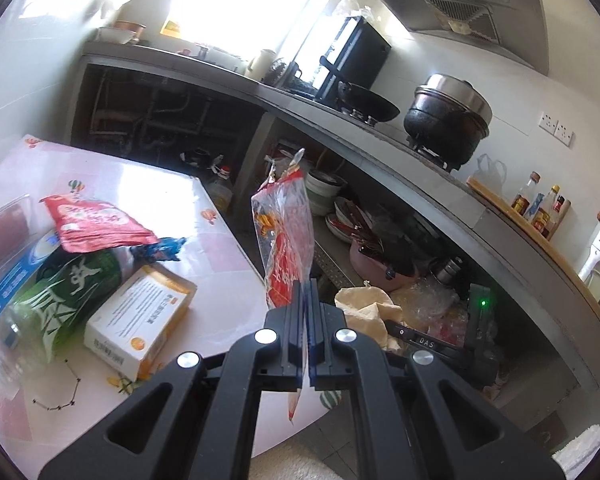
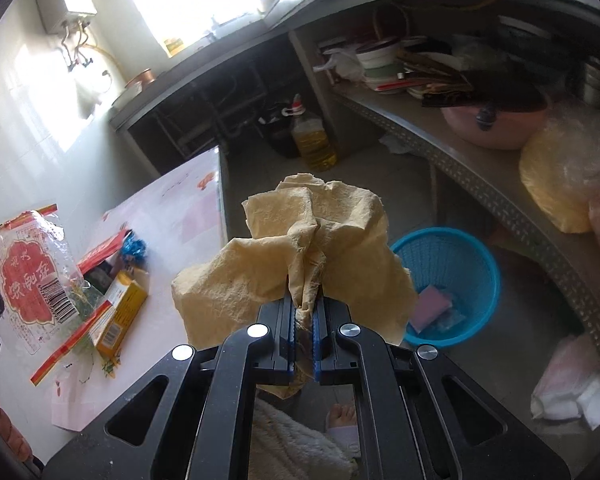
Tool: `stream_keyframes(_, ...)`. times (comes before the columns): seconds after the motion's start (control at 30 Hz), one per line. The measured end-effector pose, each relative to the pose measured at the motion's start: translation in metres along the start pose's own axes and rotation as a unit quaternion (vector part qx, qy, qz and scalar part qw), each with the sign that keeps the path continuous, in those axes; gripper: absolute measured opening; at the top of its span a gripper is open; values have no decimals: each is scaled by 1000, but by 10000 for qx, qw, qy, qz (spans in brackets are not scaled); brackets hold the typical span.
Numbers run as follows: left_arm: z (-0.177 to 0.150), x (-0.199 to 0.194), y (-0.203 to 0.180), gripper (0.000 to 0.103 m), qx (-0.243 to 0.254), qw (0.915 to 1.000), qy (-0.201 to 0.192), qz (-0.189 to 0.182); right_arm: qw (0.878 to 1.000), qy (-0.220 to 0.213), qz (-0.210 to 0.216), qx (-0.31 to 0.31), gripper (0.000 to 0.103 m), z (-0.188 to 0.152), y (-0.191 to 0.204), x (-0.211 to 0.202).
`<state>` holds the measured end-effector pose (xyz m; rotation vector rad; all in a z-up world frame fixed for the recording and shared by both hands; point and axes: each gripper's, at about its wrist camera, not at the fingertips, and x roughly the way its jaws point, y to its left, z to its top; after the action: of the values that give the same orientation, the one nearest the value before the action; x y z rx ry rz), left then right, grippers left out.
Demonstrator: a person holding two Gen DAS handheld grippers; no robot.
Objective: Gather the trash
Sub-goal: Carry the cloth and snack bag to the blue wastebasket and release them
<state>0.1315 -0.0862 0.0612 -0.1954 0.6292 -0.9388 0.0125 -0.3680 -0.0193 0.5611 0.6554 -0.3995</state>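
Blue-padded jaws of the left gripper point(image 1: 306, 292) are pressed together on a clear red-printed plastic wrapper point(image 1: 286, 236), held upright off the pink table point(image 1: 172, 192) edge. Right gripper point(image 2: 305, 312): jaws clamped on a crumpled yellowish paper towel point(image 2: 300, 252). Beyond it, on the floor, a blue wastebasket point(image 2: 460, 272). More packets point(image 1: 96, 224) lie on the table.

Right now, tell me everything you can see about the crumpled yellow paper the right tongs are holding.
The crumpled yellow paper looks like a thin, soft, tan-yellow tissue sheet, heavily creased and bunched. The right tongs are shut on a pinched fold near its middle, so the rest billows out above and to both sides, with a small tail hanging below. It is held in the air past the table edge, with the blue basket on the floor beyond. Only the tongs touch it.
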Motion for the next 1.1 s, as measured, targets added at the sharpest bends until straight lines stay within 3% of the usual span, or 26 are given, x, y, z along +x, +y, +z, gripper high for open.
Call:
stream_keyframes(0.2,14,86,-38,1,303,9957,843,-220,9969,-115,-515,583,5,7,-67,0)
stream_keyframes(0.33,10,155,-61,1,544,9868,1484,-342,9927,-11,-762,935,5,3,-108,9)
stream_keyframes(0.43,1,209,-78,1,793,9760,2003,-332,9894,172,-915,1114,5,-2,-134,27)
stream_keyframes(0.57,-17,283,-94,1,1016,9555,2751,-314,9854,505,-1038,1255,5,-10,-160,63)
stream_keyframes(0.9,-72,438,-106,2,1484,9024,4043,90,9731,1248,-1469,1259,5,-20,-196,168)
stream_keyframes(1.0,-88,468,-103,2,1445,8944,4228,228,9694,1407,-1640,1162,5,-24,-202,196)
stream_keyframes(1.1,-96,485,-99,8,1360,8927,4282,349,9668,1546,-1755,1027,11,-28,-205,221)
